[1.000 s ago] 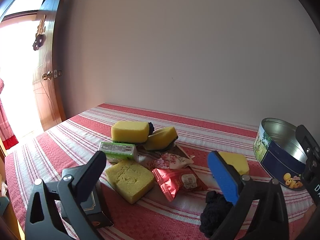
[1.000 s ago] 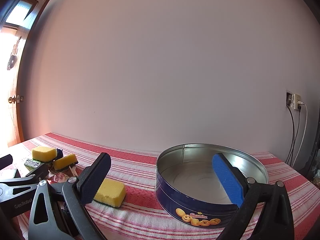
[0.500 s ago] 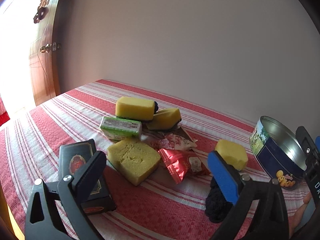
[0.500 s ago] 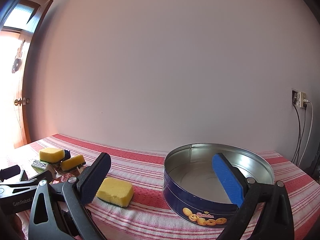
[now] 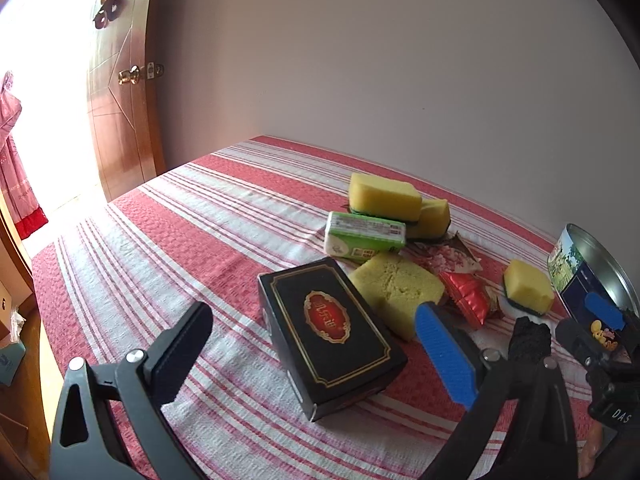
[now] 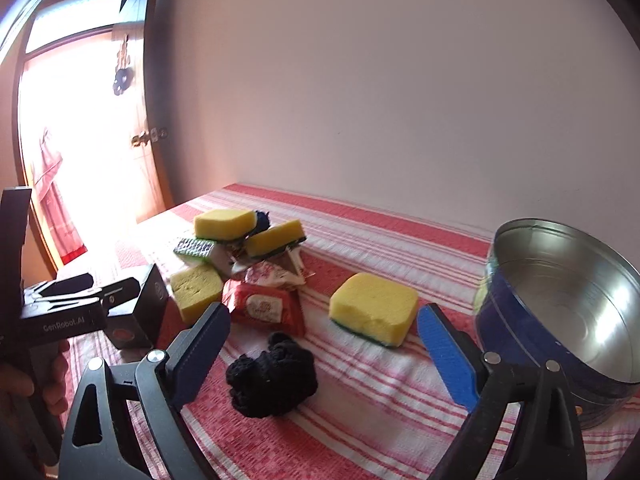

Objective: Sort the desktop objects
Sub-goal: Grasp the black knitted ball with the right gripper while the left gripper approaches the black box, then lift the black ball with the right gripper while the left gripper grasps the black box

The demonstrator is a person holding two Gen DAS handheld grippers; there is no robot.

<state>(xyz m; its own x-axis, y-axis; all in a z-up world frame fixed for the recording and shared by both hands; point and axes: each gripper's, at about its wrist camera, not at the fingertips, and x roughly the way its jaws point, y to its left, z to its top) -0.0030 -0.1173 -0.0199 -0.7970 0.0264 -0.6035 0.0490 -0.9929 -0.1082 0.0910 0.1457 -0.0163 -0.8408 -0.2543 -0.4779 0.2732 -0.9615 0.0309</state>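
Both tools are black plastic frames with triangular cut-outs and silver screws at the finger joints. The left gripper (image 5: 316, 356) carries one black pad and one ribbed blue pad, as does the right gripper (image 6: 324, 352). White "GenRobot.AI" lettering marks the left one's body at mid-left of the right view.

A home: panelled wooden door (image 5: 120, 92), striped tablecloth (image 5: 180, 240), plain wall.
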